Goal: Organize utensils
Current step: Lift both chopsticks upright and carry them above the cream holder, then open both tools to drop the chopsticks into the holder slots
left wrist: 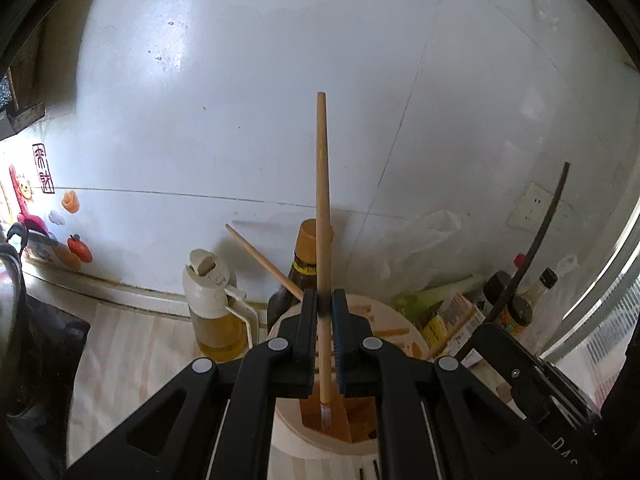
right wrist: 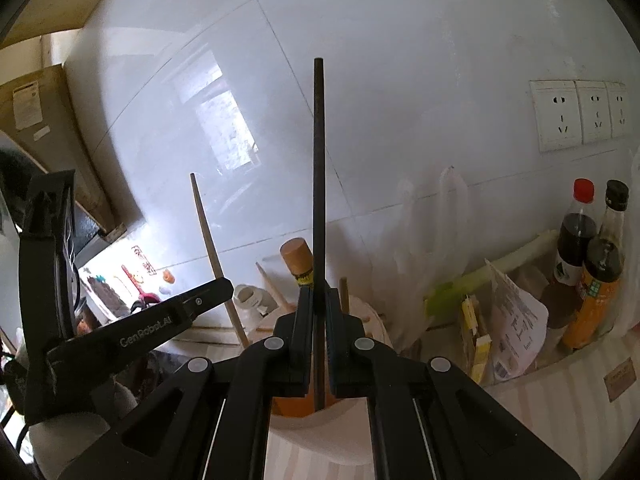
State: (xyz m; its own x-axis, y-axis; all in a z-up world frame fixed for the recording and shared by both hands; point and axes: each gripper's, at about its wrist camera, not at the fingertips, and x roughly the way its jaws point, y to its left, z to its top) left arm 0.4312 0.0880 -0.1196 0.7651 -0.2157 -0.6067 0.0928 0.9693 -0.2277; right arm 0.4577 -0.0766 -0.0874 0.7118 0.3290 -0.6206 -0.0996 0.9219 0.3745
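Far left on the counter (left wrist: 120, 344) sits an oil jug (left wrist: 214, 308), out of play; next to it a loose wooden stick (left wrist: 264, 258) leans out of the holder (left wrist: 304, 424), so one utensil is already home.

Centre of the left view now: the left claw (left wrist: 325, 320) is clenched on a wooden chopstick (left wrist: 322, 216), held upright, its pale lower tip down inside an orange slot of the holder; whether that tip touches the bottom, I cannot tell. Behind it stands a dark bottle (left wrist: 298, 272) with an orange cap, close to the holder's far rim.

Over to the right: the right claw (right wrist: 318, 320) grips a black chopstick (right wrist: 319, 184), also upright, its lower end dipping toward the holder's orange interior (right wrist: 296, 400); in the left view the same black stick (left wrist: 536, 240) arcs up at the right edge. Both sticks, then, are poised over the same holder, side by side.

Step in hand, I'd judge: dropping in the pair, insertion half made. Next move calls for a straight downward ease, then parting the jaws only once each tip is seated; let go early and a stick could tip against the rim or that bottle.

Far right: a plastic bag (right wrist: 424, 240), a leek (right wrist: 500, 268) and sauce bottles (right wrist: 592, 264) crowd the wall; best kept clear.
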